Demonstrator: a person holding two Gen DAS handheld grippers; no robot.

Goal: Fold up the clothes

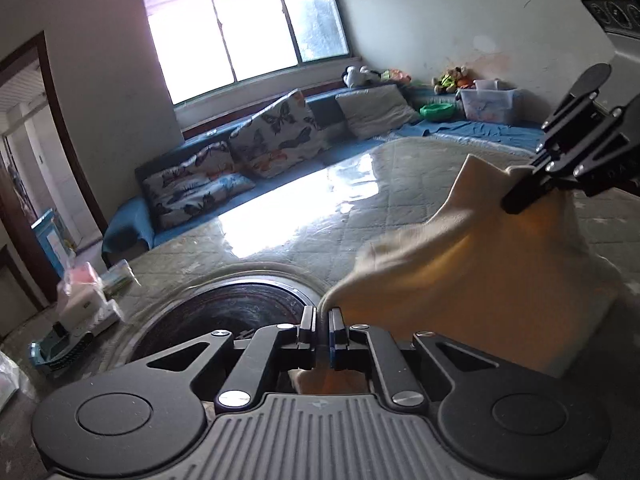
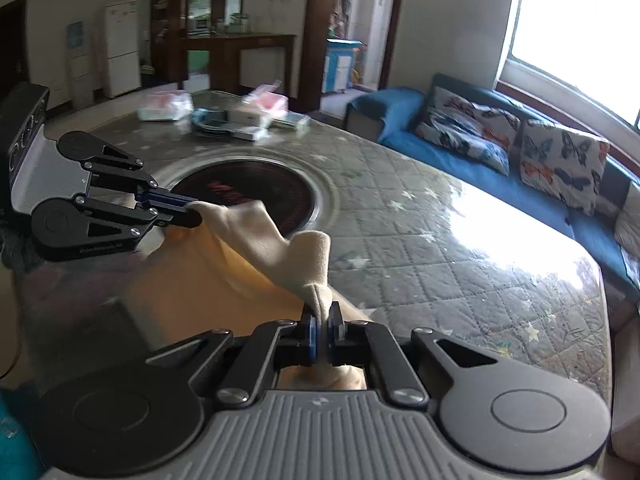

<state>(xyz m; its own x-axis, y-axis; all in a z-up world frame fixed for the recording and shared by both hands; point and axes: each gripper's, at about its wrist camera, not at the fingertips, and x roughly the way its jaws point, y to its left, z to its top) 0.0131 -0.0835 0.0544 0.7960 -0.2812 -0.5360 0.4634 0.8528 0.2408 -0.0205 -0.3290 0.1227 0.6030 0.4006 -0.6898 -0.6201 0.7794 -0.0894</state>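
Lower centre of both views: cream garment [image 1: 460, 272], one item, soft fleecy knit, paler face outside and warmer orange-tan within. Held up between two grips and sagging over the bench [image 2: 440, 248], its lower part resting on or just above the surface; which, cannot be told.

Handling, judged: light, limp, no stiffness, drapes freely; not fragile; the nap should hold well between pads. Best taken at edges or corners, as now, so the cloth hangs flat.

Left hand-held gripper [image 1: 323, 326]: jaws narrow, pinching one edge of the garment. Right hand-held gripper [image 2: 323, 326]: jaws narrow, pinching a bunched fold of another edge.

Fold stage: not settled by these views; the cloth is spread between grips, neither laid flat nor stacked.

Containers: clear plastic tub [image 1: 490, 100], upper right of left view, contents indistinct. Green bowl [image 1: 438, 111] beside it, contents unseen. Dark round recessed panel [image 2: 256, 196] in the bench, bare.
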